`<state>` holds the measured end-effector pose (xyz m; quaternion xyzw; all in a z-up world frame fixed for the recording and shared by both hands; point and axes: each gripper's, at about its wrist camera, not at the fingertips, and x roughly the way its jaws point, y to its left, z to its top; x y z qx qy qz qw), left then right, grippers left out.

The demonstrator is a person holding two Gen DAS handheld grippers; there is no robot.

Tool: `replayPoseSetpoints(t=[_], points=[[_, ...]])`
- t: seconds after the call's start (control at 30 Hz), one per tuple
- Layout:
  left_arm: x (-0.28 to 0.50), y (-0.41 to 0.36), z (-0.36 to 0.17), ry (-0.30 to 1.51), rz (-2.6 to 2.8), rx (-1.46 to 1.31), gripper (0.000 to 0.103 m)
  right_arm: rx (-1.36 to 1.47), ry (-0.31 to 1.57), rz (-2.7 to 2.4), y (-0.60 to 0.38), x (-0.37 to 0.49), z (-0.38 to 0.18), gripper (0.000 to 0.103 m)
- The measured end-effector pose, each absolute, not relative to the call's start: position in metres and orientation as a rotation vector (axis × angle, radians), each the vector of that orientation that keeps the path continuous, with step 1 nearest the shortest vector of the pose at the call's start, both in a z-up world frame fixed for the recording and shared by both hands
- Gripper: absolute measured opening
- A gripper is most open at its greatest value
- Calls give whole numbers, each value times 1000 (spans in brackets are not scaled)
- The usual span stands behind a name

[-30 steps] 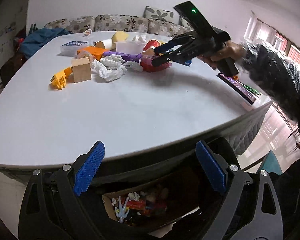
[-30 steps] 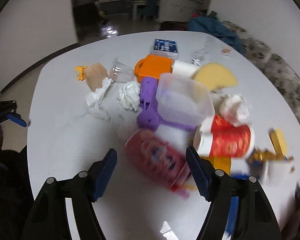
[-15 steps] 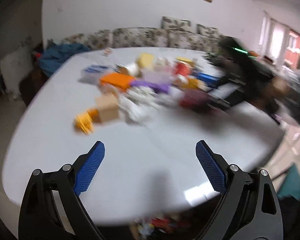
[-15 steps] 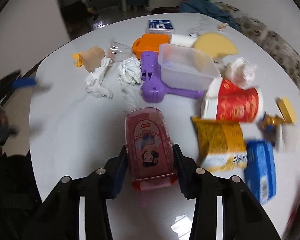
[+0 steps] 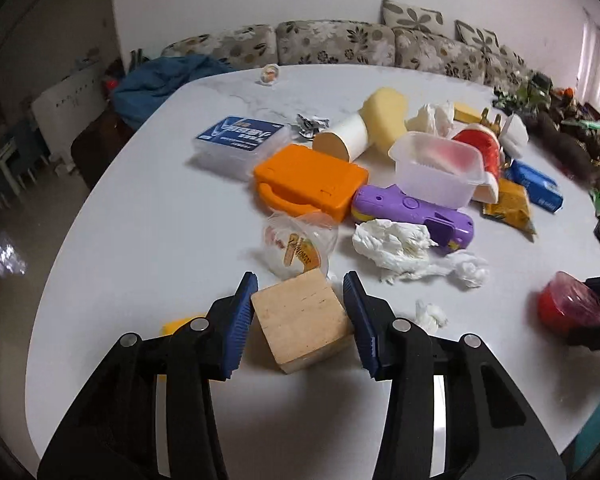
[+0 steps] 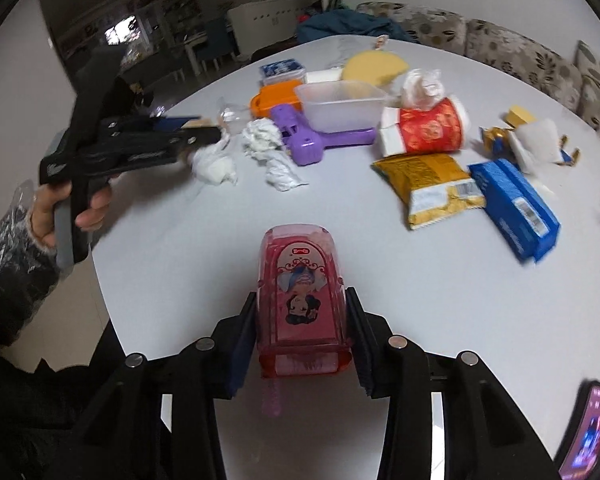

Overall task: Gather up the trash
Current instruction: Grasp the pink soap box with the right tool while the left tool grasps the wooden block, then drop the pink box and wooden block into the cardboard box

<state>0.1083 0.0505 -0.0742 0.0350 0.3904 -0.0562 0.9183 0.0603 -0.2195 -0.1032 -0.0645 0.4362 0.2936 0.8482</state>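
My left gripper (image 5: 300, 322) is closed around a wooden block (image 5: 302, 326) that rests on the white table (image 5: 148, 232); the blue pads touch both its sides. My right gripper (image 6: 302, 340) is shut on a pink plastic case (image 6: 302, 300) with a cartoon girl on it, held over the table's near edge. That case also shows at the right edge of the left wrist view (image 5: 566, 310). Crumpled white tissues (image 5: 400, 246) lie just beyond the block, also in the right wrist view (image 6: 268, 148). The left gripper's body (image 6: 128, 148) shows at the left of the right wrist view.
The table holds an orange case (image 5: 310, 184), purple toy (image 5: 416, 210), clear tub (image 5: 438, 168), clear cup (image 5: 298, 246), red cup (image 6: 424, 130), yellow snack bag (image 6: 430, 182), blue packet (image 6: 514, 208) and yellow sponge (image 5: 384, 118). A phone (image 6: 586, 432) lies at the right edge. A sofa (image 5: 340, 42) stands behind.
My left gripper swung from the box below the table's edge up over the table and closed around the wooden block. My right gripper closed on the pink case and drew it back to the near edge.
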Motion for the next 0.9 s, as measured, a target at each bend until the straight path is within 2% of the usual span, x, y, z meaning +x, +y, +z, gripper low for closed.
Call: replayPoseSetpoints(t=[0.27, 0.43, 0.63, 0.8, 0.83, 0.87, 0.9], points=[[-1, 51, 2, 518, -259, 44, 44, -51, 814, 614, -226, 44, -73, 41], [-68, 31, 18, 455, -396, 98, 44, 25, 781, 681, -229, 2, -54, 41], [-114, 9, -30, 599, -516, 146, 44, 38, 867, 770, -216, -73, -72, 41], [-109, -4, -112, 816, -563, 188, 45, 37, 1049, 788, -199, -99, -140, 41], [-105, -6, -130, 858, -572, 198, 56, 9, 1082, 769, -194, -99, -157, 45], [-100, -9, -153, 906, -571, 221, 75, -43, 1107, 738, -189, -98, -177, 52], [-96, -11, -166, 927, -555, 236, 79, -73, 1116, 720, -186, -98, -190, 62]])
